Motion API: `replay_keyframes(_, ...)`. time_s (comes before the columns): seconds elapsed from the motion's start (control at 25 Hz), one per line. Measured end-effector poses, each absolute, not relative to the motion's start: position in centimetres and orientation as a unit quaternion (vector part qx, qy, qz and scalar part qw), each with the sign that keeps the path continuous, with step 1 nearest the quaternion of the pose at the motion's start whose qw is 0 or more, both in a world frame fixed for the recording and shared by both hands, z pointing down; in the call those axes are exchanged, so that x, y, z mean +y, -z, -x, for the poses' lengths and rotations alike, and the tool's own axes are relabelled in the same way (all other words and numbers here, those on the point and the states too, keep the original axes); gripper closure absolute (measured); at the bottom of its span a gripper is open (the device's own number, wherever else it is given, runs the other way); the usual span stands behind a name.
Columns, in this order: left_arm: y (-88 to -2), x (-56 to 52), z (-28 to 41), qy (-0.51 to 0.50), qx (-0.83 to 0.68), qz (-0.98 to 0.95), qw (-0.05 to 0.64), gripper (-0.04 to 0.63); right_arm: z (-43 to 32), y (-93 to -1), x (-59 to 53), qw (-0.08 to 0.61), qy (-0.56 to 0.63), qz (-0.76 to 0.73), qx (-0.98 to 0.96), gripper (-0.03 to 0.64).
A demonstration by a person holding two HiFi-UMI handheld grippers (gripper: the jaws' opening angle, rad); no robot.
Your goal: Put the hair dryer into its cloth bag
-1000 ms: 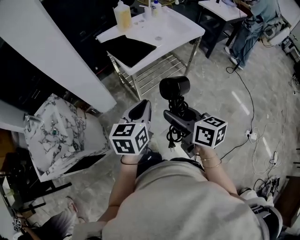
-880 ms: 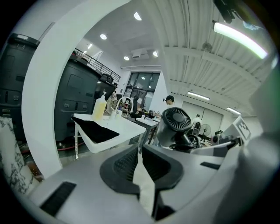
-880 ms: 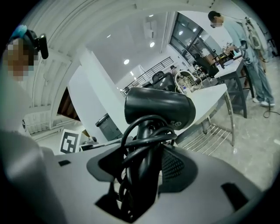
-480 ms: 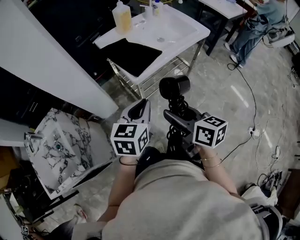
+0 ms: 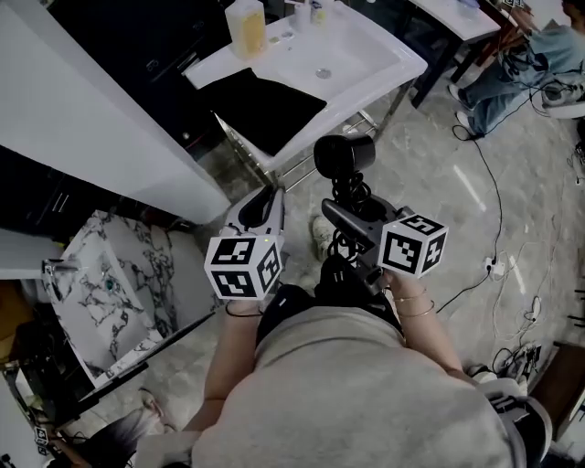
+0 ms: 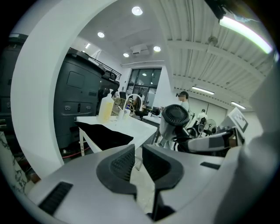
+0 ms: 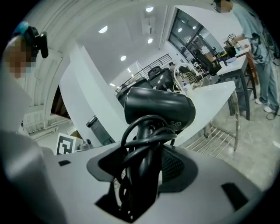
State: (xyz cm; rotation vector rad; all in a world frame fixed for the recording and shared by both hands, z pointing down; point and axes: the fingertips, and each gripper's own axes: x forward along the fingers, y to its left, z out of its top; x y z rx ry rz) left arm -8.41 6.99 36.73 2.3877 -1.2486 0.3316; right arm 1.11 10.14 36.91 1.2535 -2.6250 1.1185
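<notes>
Counting 2 grippers, 1 hair dryer (image 5: 342, 155), 1 black cloth bag (image 5: 265, 99), 1 yellow bottle (image 5: 246, 26). Right gripper (image 5: 352, 224) clamping on dryer handle with cord wound round it, dryer head standing above jaws. Left gripper (image 5: 265, 206) carrying nothing, jaws sitting nearly together. Bag lying flat on white table (image 5: 366, 64), near bottle. Both hands holding grippers side by side before torso, pointing toward table, tilting slightly down.
</notes>
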Motion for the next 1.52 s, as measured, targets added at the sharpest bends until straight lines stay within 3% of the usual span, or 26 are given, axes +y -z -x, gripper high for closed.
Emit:
replay_keyframes(0.4, -37.3, -4.4, 6.2, -0.133, -0.466, -0.849, 0.212, 0.565, -4.2, -36.9, -2.6, 0.018, -0.351, -0.379, -0.856, 0.373)
replay_keyframes(0.88, -36.2, -13.5, 5.2, -0.065, -0.505, -0.832, 0.220, 0.565, -5.9, -37.4, -13.2, 0.039, -0.349, -0.314, -0.882, 0.374)
replay_keyframes(1.52, -44.0, -13.6, 4.9, -0.266, -0.439, -0.827, 0.230, 0.551, -3.7, -41.3, -14.7, 0.092, -0.377, -0.279, -0.878, 0.374)
